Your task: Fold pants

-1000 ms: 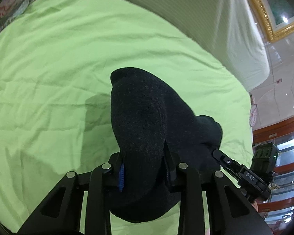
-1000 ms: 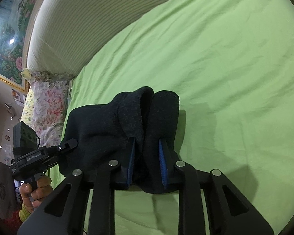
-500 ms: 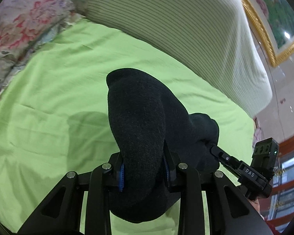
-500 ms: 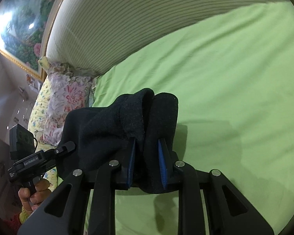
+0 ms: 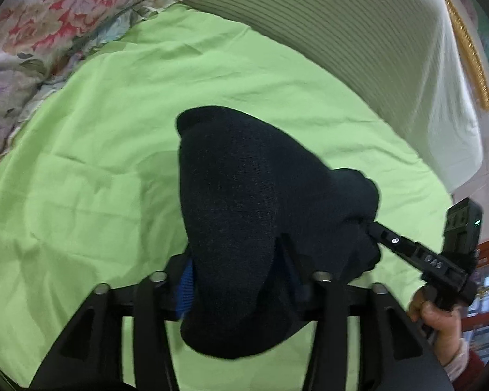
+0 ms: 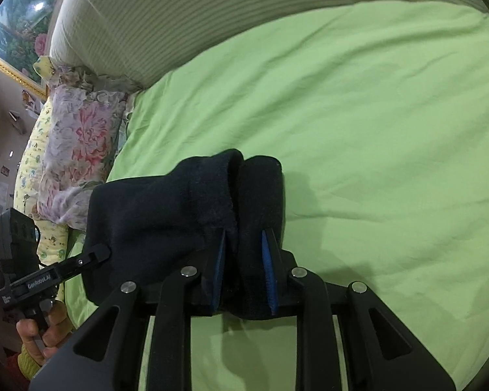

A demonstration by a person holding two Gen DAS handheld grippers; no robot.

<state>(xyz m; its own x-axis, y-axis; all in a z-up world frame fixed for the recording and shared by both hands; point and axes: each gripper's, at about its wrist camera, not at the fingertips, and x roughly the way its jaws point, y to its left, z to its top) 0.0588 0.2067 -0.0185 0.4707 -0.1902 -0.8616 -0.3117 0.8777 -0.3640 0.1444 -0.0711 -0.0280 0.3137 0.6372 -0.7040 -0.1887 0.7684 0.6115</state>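
The dark navy knit pants (image 5: 254, 202) hang bunched between both grippers above a green bedsheet (image 5: 97, 150). My left gripper (image 5: 238, 273) is shut on one thick fold of them; the cloth bulges up over the fingers and hides the tips. My right gripper (image 6: 244, 251) is shut on another fold of the pants (image 6: 179, 208), with blue pads (image 6: 269, 260) showing at the cloth's sides. Each gripper shows in the other's view: the right one (image 5: 375, 228) biting the cloth's right end, the left one (image 6: 97, 251) at the cloth's left end.
A striped white headboard cushion (image 5: 326, 26) runs along the far edge of the bed. Floral pillows (image 5: 32, 32) lie at the sheet's left side, also seen in the right wrist view (image 6: 78, 150). A gold-framed picture (image 5: 472, 49) hangs behind. The green sheet (image 6: 375, 130) spreads wide to the right.
Both grippers have lifted and tilted toward the headboard with the pants still held; the pillows and headboard have come further into view. The grips have not changed.
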